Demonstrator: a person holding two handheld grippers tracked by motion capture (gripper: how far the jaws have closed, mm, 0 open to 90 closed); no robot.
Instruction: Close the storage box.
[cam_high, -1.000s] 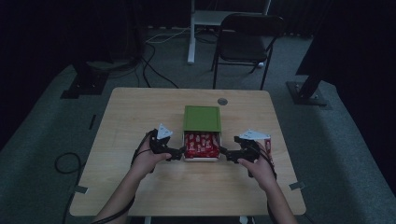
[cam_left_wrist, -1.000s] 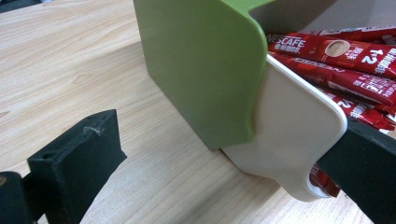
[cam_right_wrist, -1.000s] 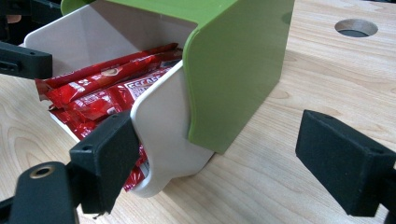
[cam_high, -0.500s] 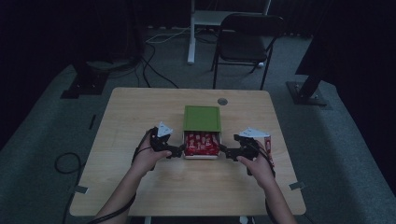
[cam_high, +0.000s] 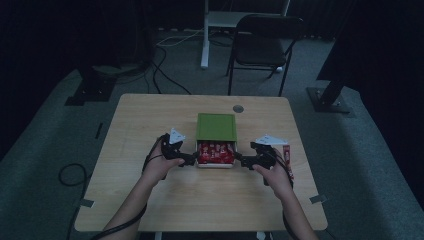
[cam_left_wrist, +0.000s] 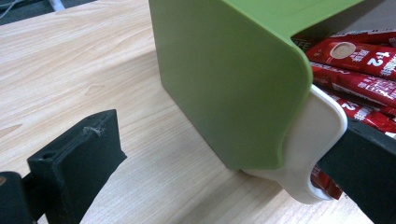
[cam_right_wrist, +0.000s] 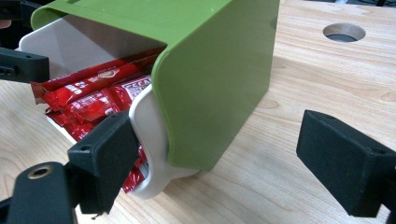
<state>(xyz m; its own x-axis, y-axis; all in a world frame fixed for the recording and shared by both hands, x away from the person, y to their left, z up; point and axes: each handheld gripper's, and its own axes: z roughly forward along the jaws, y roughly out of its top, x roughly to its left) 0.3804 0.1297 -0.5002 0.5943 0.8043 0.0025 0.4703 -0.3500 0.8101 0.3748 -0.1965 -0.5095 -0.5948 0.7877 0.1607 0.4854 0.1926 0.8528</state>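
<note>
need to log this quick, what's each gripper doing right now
Left gripper: open, jaws astride the left corner of the box, gripping nothing.
Right gripper: open, jaws astride the box's right corner, gripping nothing.

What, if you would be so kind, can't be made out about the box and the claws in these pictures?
- White drawer: its rear, hidden by the green sleeve in both gripper views.
- Red packets: their number, covered by the sleeve.
- Left claw: right jaw cut off by the frame edge.
- Loose packet by the right hand: print too small, high view.
</note>
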